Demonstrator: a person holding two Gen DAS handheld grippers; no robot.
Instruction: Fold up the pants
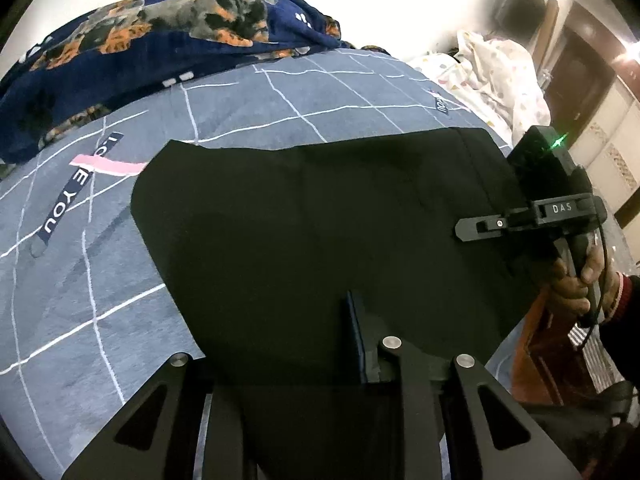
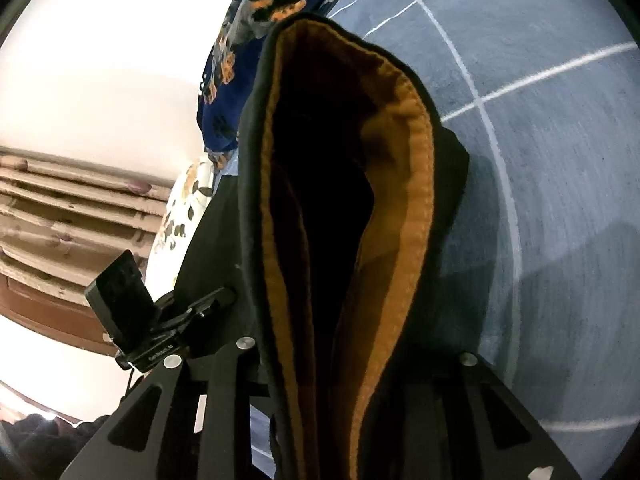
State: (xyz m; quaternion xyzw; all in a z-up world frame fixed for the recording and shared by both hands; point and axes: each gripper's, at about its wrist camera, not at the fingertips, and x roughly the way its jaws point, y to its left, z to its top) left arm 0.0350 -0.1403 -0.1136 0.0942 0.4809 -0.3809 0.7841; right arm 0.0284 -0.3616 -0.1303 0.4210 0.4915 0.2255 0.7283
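Observation:
Black pants point(image 1: 304, 216) lie folded on a grey-blue checked bedsheet point(image 1: 100, 280). My left gripper point(image 1: 320, 360) is shut on the near edge of the pants; one blue-padded finger point(image 1: 360, 340) shows on top of the cloth. My right gripper point(image 1: 472, 226) shows in the left wrist view at the right edge of the pants, held by a hand. In the right wrist view my right gripper point(image 2: 340, 380) is shut on the pants' edge point(image 2: 256, 160) and lifts it, so the orange-brown fleece lining point(image 2: 404, 216) shows. My left gripper point(image 2: 216, 300) also shows there, at the pants' left edge.
A dark blue floral blanket point(image 1: 152, 40) is bunched at the far side of the bed. A white patterned quilt point(image 1: 492, 72) lies at the far right. A brown cabinet point(image 1: 536, 352) stands beside the bed on the right. White walls are behind.

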